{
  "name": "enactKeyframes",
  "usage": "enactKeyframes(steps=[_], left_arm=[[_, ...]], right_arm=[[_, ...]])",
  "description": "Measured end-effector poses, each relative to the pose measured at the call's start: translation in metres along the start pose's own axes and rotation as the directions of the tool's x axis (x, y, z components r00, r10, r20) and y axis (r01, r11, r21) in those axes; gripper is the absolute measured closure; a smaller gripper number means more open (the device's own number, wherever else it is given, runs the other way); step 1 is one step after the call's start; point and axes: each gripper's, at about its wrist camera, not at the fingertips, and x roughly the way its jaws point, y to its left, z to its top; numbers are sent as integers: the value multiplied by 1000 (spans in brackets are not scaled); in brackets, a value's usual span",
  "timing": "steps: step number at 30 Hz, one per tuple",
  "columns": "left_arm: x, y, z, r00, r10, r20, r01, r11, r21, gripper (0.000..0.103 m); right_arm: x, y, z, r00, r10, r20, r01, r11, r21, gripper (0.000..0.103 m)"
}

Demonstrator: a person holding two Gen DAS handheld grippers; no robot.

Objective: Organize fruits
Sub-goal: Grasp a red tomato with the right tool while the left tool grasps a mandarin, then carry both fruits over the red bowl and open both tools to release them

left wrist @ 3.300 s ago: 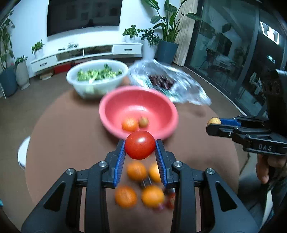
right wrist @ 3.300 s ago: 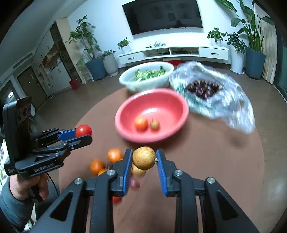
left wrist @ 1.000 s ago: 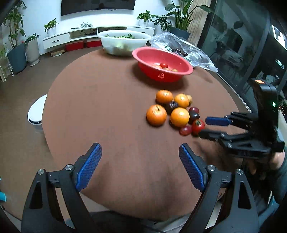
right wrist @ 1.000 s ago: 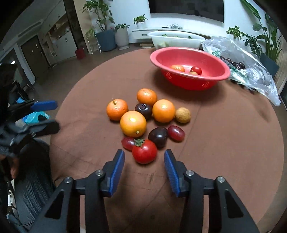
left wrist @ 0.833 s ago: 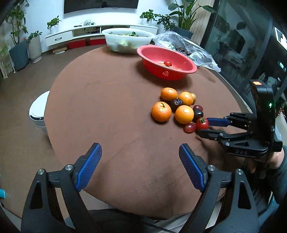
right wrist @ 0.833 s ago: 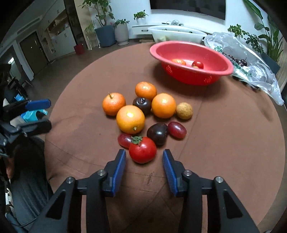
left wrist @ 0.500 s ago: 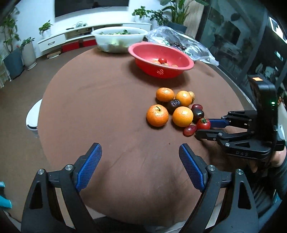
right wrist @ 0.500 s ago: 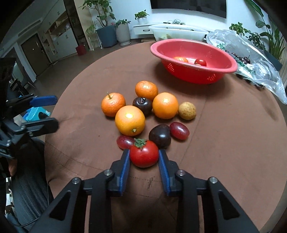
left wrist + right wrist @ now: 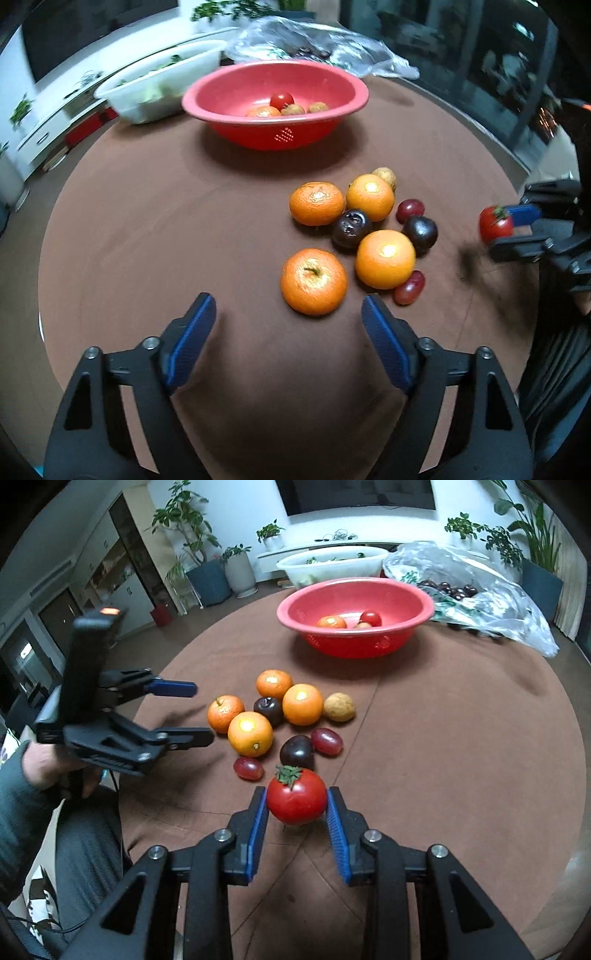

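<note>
My right gripper [image 9: 296,804] is shut on a red tomato [image 9: 296,796] and holds it clear of the brown table; the left wrist view shows that tomato [image 9: 495,224] at the far right. My left gripper [image 9: 288,320] is open, its jaws closing, with nothing between them; it hangs just short of the nearest orange [image 9: 314,281]. Several oranges, dark plums and red grapes lie in a cluster [image 9: 273,716] on the table. A red bowl [image 9: 356,642] further back holds a small tomato, an orange and brownish fruits.
A white bowl of greens [image 9: 332,566] and a clear plastic bag of dark fruit [image 9: 476,587] stand behind the red bowl. A person's hand and grey sleeve [image 9: 33,771] hold the left gripper. The round table's edge [image 9: 48,229] curves at the left.
My right gripper has shut on the tomato and lifted it off the table. My left gripper has come forward toward the fruit cluster, and its jaws have narrowed a little.
</note>
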Motion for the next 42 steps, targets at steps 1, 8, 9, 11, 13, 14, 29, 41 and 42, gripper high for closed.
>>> enactKeyframes(steps=[1, 8, 9, 11, 13, 14, 29, 41, 42], left_arm=[[4, 2, 3, 1000, -11, -4, 11, 1000, 13, 24], [23, 4, 13, 995, -99, -12, 100, 994, 38, 53], [23, 3, 13, 994, -112, -10, 112, 993, 37, 56], [22, 1, 13, 992, -127, -4, 127, 991, 42, 65], [22, 0, 11, 991, -133, 2, 132, 990, 44, 66], [22, 0, 11, 991, -133, 4, 133, 990, 44, 66], [-21, 19, 6, 983, -120, 137, 134, 986, -99, 66], [-25, 38, 129, 974, 5, 226, 35, 984, -176, 66], [-18, 40, 139, 976, 25, 216, 15, 983, -182, 66]], right_arm=[[-2, -1, 1, 1000, 3, 4, -3, 1000, 4, 68], [-3, -1, -1, 1000, 12, 6, -12, 1000, 5, 69], [-3, -1, -1, 1000, 14, 7, -14, 1000, 7, 69], [-2, -3, 0, 1000, 15, 8, -15, 1000, 12, 68], [-2, -4, 0, 1000, 17, 11, -17, 1000, 17, 68], [-2, -4, 0, 1000, 20, 12, -20, 1000, 20, 68], [-12, -26, 29, 998, -33, 53, 30, 998, 52, 69], [10, -67, 157, 990, -111, 91, 107, 993, 53, 68], [17, -69, 165, 990, -119, 81, 115, 992, 55, 69]])
